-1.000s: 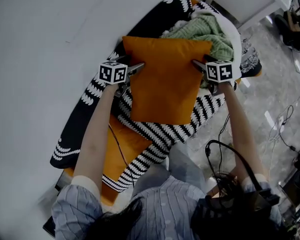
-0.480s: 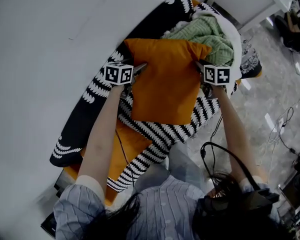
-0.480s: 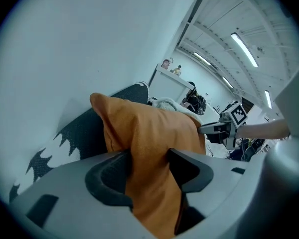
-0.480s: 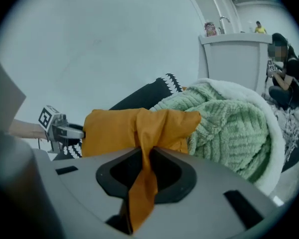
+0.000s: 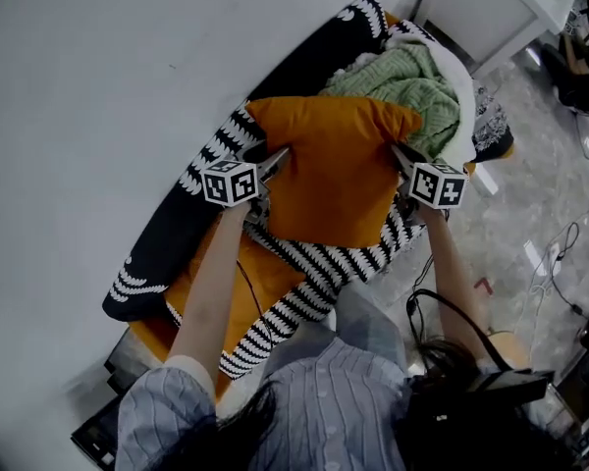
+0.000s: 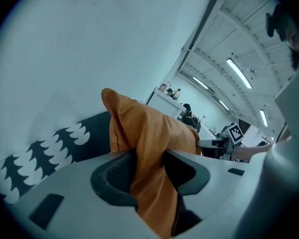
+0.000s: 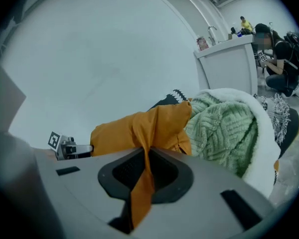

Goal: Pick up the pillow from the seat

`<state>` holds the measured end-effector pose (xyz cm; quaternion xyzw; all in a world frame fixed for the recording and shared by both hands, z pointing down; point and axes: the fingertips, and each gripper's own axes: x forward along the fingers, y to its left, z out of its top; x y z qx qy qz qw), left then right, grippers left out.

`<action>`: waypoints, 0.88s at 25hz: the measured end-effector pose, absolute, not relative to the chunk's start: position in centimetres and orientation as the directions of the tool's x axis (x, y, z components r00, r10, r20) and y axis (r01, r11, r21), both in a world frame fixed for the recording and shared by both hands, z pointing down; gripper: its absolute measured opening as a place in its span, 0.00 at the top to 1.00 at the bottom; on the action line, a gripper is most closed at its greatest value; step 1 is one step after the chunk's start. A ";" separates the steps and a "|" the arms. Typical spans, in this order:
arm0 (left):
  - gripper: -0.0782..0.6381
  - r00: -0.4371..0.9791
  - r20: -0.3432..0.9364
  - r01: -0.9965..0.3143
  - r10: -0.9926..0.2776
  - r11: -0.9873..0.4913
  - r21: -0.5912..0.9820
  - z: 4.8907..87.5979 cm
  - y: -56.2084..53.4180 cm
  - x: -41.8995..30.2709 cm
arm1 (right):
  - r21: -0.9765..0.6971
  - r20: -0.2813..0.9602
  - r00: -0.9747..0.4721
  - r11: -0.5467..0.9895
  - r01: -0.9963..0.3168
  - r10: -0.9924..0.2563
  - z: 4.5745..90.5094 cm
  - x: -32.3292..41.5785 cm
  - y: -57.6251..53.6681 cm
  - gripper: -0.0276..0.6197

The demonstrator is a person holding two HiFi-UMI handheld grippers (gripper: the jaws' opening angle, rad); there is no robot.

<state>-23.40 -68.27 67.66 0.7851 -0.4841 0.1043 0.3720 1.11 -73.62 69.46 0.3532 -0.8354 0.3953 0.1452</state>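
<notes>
Grip on the orange pillow [image 5: 329, 170], taken from 2 sides at once. My left gripper [image 5: 275, 158] takes the pillow's left edge. In the left gripper view a thick fold of orange fabric fills the gap between the 2 jaws and touches both pads. The jaws stand about half apart and are closing on that fold. My right gripper [image 5: 401, 157] takes the pillow's right edge. In the right gripper view its jaws are nearly together, clamped on a thin pleat of the same fabric, which hangs down between the pads. Each gripper's marker cube faces up in the head view.

The pillow spans between the 2 grippers, over the rear part of the seat [image 5: 167, 243] and near its right end. Its lower edge overlaps the striped black-and-white throw [image 5: 348, 258] spread across the seat. Its upper right corner is bunched and lies just beside the green knitted blanket [image 5: 402, 77], which is heaped at the seat's right end. Whether the pillow is clear of the throw or resting on it, I cannot tell. An orange seat cushion [image 5: 226, 297] shows under the throw toward the seat's front left. A white cabinet [image 5: 491, 3] stands beyond the right end.
</notes>
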 end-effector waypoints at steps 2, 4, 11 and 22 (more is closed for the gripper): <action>0.65 0.509 0.497 -0.831 -0.703 -0.250 0.497 66.2 -67.0 -23.2 | -0.576 0.497 -0.717 0.431 -0.694 -0.489 67.9 1.3 -72.2 0.90; 0.67 0.508 0.480 -0.828 -0.715 -0.254 0.499 64.4 -65.7 -22.6 | -0.573 0.488 -0.717 0.437 -0.693 -0.498 66.2 1.9 -70.9 0.90; 0.69 0.509 0.417 -0.829 -0.753 -0.298 0.473 59.7 -62.2 -20.9 | -0.548 0.431 -0.705 0.457 -0.701 -0.563 61.0 3.7 -67.1 0.90; 0.69 0.453 0.275 -0.861 -0.848 -0.336 0.383 50.8 -56.1 -21.3 | -0.399 0.339 -0.727 0.609 -0.686 -0.597 51.1 3.1 -62.8 0.90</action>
